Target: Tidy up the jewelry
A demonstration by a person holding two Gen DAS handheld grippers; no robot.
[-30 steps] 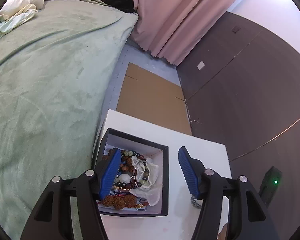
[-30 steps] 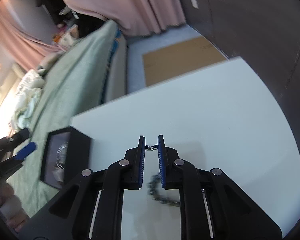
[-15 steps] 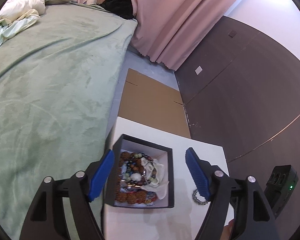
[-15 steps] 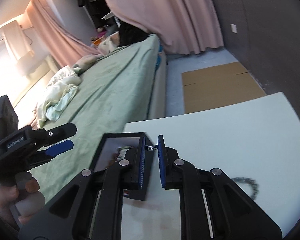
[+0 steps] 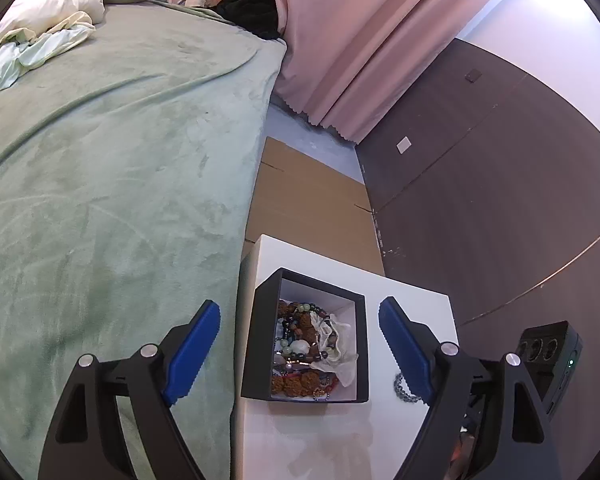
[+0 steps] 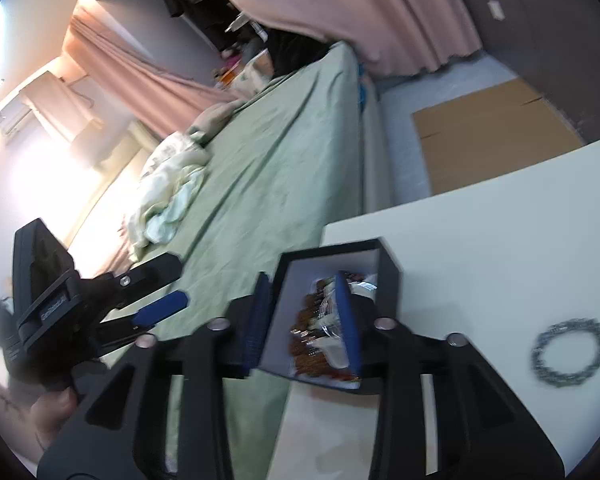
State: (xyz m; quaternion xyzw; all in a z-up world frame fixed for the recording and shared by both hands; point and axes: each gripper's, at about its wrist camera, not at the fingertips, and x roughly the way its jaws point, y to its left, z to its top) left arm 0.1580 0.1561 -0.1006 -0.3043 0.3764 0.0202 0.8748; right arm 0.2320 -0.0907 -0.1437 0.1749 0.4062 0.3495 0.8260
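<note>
While the black jewelry box [image 5: 306,394] sits near the bed-side edge of the white bench [image 5: 414,300], its open top faces up and its sides run square with that edge. It's packed with beaded bracelets [image 5: 300,344] — brown, green, dark beads tangled together — plus a crumpled white pouch [image 5: 340,346] on the side nearer the bench middle. Left tongs [image 5: 300,356] hang above the box, spread wide and released, one blue pad out over the green bed blanket [image 5: 100,200], the other past the box's far wall, gripping nothing. Just beside that pad, a dark beaded bracelet [image 5: 404,390] lies flat on the bench, a closed ring apart from the box. Over to the right wrist view: the right tongs [image 6: 304,316] are parted too, tilted, straddling the box wall nearest the bed, one pad outside, one pad down among the beads. Whether they touch any bead, can't tell — it's blurred. The loose bracelet [image 6: 566,354] rests well apart on their far side.
</note>
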